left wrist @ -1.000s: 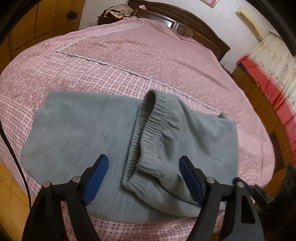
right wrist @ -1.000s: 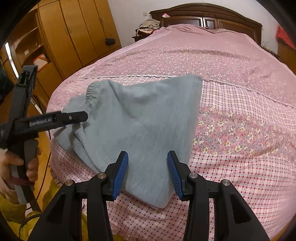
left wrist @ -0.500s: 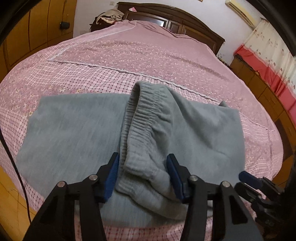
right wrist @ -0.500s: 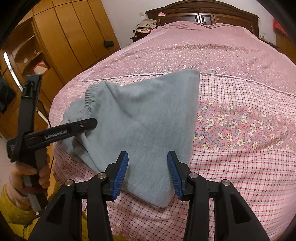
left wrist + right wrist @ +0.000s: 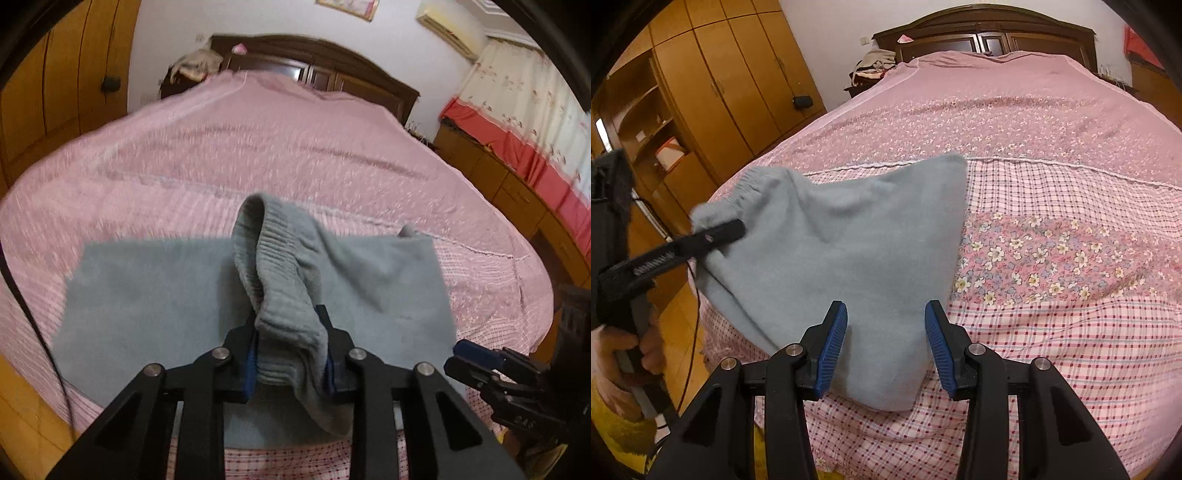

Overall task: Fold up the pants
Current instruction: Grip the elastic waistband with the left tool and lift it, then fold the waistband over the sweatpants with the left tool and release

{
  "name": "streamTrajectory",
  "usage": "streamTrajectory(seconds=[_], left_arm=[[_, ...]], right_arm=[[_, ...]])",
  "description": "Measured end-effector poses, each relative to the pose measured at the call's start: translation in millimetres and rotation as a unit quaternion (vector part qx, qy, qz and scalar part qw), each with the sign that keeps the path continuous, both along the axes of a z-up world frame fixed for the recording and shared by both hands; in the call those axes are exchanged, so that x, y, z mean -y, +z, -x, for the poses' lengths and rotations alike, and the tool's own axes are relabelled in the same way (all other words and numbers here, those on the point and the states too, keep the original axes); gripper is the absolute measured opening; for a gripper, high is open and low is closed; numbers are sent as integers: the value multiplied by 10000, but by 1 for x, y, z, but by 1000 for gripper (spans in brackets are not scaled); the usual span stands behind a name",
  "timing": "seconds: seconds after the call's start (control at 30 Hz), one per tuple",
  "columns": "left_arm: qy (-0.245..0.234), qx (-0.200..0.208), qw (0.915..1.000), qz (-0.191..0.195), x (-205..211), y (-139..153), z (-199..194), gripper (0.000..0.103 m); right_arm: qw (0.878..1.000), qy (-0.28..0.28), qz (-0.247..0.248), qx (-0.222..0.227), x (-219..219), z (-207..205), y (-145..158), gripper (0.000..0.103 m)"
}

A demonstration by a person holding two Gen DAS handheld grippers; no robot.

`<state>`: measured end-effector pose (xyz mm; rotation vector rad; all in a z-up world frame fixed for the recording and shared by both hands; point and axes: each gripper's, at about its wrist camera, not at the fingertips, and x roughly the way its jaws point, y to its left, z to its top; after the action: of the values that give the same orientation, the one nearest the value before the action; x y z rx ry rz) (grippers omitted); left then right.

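Grey pants (image 5: pixel 147 295) lie folded near the front edge of the pink bed (image 5: pixel 258 147). My left gripper (image 5: pixel 288 325) has its jaws closing on the ribbed waistband (image 5: pixel 280 280), which bunches between the blue pads and rises off the lower layer. From the right wrist view, the left gripper (image 5: pixel 735 227) holds that edge up at the left of the pants (image 5: pixel 849 240). My right gripper (image 5: pixel 886 314) stands open over the near corner of the pants, with cloth lying between its fingers but untouched by the pads. It also shows at the lower right as the right gripper (image 5: pixel 461 354).
Wooden wardrobes (image 5: pixel 713 92) stand left of the bed, and a dark headboard (image 5: pixel 990 33) is at the far end with a heap of clothes (image 5: pixel 871 62) beside it. A black cable (image 5: pixel 33 317) hangs at the left. A hand (image 5: pixel 631 350) grips the left tool's handle.
The left gripper's jaws went from wide apart to closed on the waistband, and the waistband has lifted off the bed. The right gripper has stayed in place with the same gap.
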<state>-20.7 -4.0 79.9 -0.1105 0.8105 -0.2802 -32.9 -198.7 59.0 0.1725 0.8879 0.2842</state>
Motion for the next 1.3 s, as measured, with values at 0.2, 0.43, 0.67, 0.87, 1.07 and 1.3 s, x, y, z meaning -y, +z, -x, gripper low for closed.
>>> streamTrajectory(seconds=[0.2,0.43,0.67,0.87,1.07,1.3], left_arm=[[89,493,9984,-251,-15,30,5,27],[402,702,9956,-478,-47,47,3,27],[764,813,9919,-601,-85,52,2,27],[994,476,9928,-470,-118,26,-7,27],[1294,-146,9901,-517,-144,-20,-19,36],[1571,-397,9851,-571,-165,-36,-4,44]], right_arm=[[10000,-6,-2,5,-1,2,2,45],[10000,28,31,-11,-3,-4,0,45],[9998,123,117,-58,-11,-7,-3,45],[9995,204,229,-117,-19,-10,-7,45],[9987,300,333,-234,-24,-19,-14,45],[9976,465,406,-307,-35,-27,-21,45]])
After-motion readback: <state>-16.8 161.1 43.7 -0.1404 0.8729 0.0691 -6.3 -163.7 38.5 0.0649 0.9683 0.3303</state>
